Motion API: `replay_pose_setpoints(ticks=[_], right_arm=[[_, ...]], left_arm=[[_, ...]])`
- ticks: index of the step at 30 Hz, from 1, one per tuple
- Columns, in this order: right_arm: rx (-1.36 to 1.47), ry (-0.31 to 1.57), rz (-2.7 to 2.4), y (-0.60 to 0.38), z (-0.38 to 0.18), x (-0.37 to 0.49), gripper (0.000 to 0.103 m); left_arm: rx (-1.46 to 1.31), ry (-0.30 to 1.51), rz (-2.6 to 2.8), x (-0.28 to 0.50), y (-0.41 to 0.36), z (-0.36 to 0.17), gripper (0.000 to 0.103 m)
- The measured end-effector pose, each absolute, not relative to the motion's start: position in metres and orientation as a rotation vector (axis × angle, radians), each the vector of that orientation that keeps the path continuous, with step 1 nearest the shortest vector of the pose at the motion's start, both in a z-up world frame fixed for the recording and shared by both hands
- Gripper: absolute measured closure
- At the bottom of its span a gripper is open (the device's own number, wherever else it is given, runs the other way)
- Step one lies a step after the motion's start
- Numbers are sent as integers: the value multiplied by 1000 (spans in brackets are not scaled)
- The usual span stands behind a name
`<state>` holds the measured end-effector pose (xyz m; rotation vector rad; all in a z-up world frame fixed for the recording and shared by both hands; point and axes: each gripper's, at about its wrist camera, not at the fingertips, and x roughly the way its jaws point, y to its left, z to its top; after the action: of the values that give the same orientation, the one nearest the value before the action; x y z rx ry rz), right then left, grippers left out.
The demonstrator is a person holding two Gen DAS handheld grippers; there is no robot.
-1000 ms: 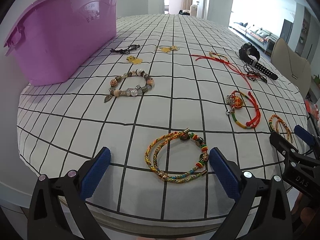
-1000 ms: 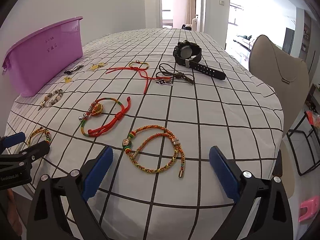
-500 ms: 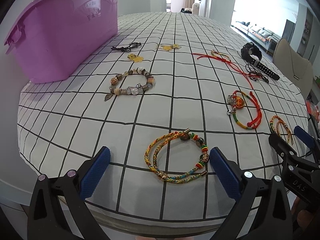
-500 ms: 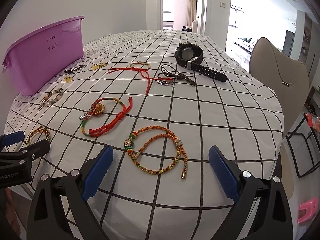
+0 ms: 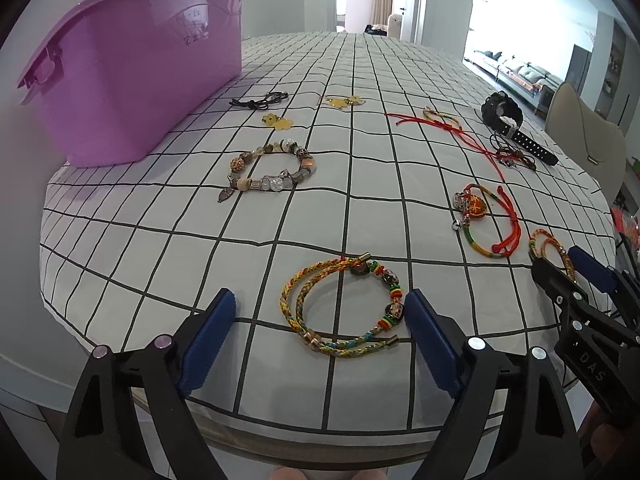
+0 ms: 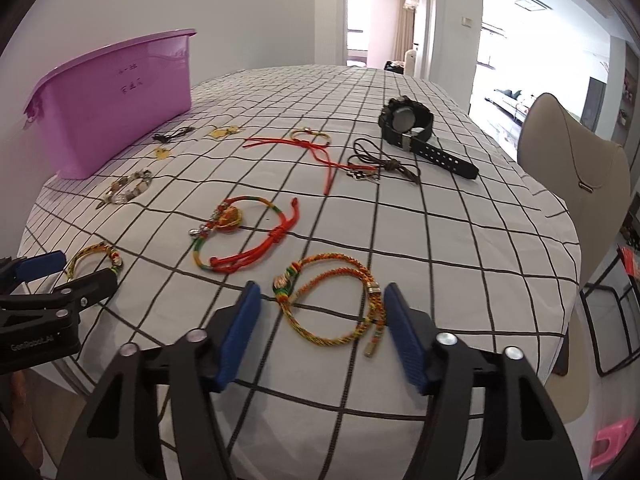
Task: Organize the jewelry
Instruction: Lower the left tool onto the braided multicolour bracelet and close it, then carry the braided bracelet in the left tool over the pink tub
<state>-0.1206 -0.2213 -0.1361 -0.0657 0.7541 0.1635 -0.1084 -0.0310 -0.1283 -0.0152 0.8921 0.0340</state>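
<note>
Purple plastic tub (image 5: 132, 80) way up at 10 o'clock in the left wrist view, parked on a white cloth with a black grid (image 5: 360, 184). Jewelry scattered all over that cloth.

Left gripper (image 5: 320, 312) down at 6 o'clock, angled at the table edge. Jaws just been closing a bit, but not clamped on anything. Multicolour braided bracelet (image 5: 286, 300) lying flat between them, beaded end right up against the 3 o'clock jaw, maybe touching. Big gap on the 9 o'clock side.

Right gripper (image 6: 320, 302), same deal in its own view: jaws just been closing, narrower than the left ones, apart and not squeezing. Second braided bracelet (image 6: 332, 340) flat on the cloth between them, braid just beside or brushing the 3 o'clock jaw, bead end a little short of the 9 o'clock one. Can't tell for sure about actual contact.

Rest of the stuff, from the left view:
- beaded bracelet (image 5: 264, 184) at about 11 o'clock, near the tub
- red cord bracelet with an orange charm (image 5: 476, 208) at 2 o'clock
- black watch (image 5: 502, 110) further out at 1 o'clock
- small gold charms and a black cord up by 12 o'clock, too tiny for detail
</note>
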Motion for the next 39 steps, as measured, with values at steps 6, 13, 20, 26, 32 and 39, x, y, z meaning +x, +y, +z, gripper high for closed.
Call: replay_pose_setpoints(ticks=[6,13,20,26,32,39], right_arm=[[-80,751,185,-214,-135,-123,69],[-113,745,191,-204,-134,-126,96],[-60,758,207,-209,-132,-126,97],[-16,758,213,-212,-128,-130,100],[0,760,217,-213,-118,-135,100],[25,756,218,-221,-97,-137,100]], left_arm=[[-19,879,42,-111,-29,-125,41],[-32,865,43,-109,-24,-122,92],[-52,859,16,-111,-18,-122,94],[-59,866,6,-114,-16,-120,94],[-48,862,-13,-115,-20,-108,94],[-45,856,-31,-118,-24,-89,95]])
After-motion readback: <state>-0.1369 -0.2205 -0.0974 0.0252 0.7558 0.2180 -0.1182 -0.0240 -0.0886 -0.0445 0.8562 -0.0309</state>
